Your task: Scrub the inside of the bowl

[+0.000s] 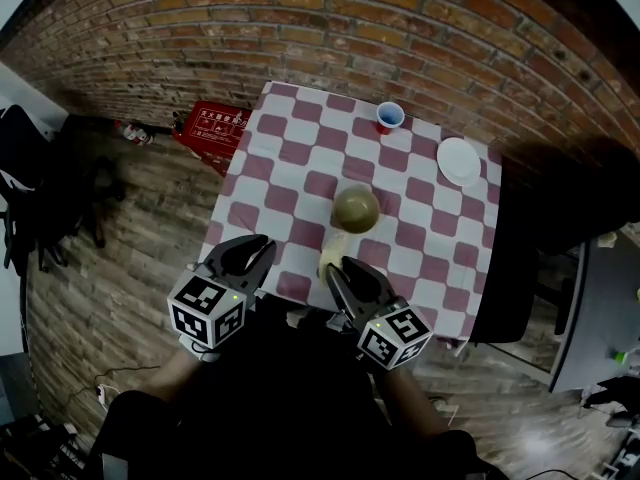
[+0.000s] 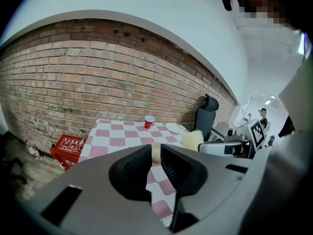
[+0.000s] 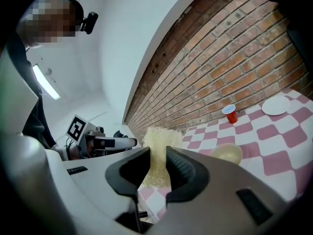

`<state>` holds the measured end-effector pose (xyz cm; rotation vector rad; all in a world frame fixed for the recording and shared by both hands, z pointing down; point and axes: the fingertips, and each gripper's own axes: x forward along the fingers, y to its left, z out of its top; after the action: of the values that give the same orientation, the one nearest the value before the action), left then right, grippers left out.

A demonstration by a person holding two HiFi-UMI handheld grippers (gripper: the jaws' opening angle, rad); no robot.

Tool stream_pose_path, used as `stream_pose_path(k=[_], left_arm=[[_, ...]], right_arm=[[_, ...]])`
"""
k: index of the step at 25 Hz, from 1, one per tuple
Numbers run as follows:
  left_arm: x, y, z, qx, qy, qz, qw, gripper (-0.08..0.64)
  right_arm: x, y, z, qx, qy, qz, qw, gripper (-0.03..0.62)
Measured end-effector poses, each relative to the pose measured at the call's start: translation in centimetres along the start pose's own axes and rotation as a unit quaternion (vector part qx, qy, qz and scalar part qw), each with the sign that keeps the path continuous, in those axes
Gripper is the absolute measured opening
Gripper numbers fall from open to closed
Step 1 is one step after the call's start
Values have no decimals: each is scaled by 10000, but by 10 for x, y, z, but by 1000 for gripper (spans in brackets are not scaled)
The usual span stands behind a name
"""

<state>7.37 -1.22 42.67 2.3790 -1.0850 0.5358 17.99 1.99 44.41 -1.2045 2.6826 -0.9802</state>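
Observation:
A tan bowl (image 1: 356, 208) stands upright in the middle of the pink-and-white checked table (image 1: 290, 173). My right gripper (image 1: 338, 268) is over the table's near edge, just short of the bowl, shut on a pale yellow sponge (image 1: 329, 256). In the right gripper view the sponge (image 3: 157, 153) sticks out past the pads, with the bowl (image 3: 226, 153) beyond it to the right. My left gripper (image 1: 262, 249) hovers at the near left edge, its jaws a narrow gap apart with nothing in them. Through that gap the bowl (image 2: 155, 152) shows.
A red cup (image 1: 389, 116) stands at the table's far edge and a white plate (image 1: 459, 161) at the far right. On the wooden floor lie a red box (image 1: 213, 125) left of the table and a black chair (image 1: 40, 188) farther left. A brick wall runs behind.

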Motion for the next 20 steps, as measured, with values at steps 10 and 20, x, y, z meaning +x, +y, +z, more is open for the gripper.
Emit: stream_pose_path(k=[10,20], left_arm=[[14,-8,-10,-410,-66,32,9991,66],[24,-5,3,-286,-15,272,9992,66]], right_arm=[[-17,-5,13,-523,41,-102,9986,110],[-24,-17,24,-486,-53,54,9988,110]])
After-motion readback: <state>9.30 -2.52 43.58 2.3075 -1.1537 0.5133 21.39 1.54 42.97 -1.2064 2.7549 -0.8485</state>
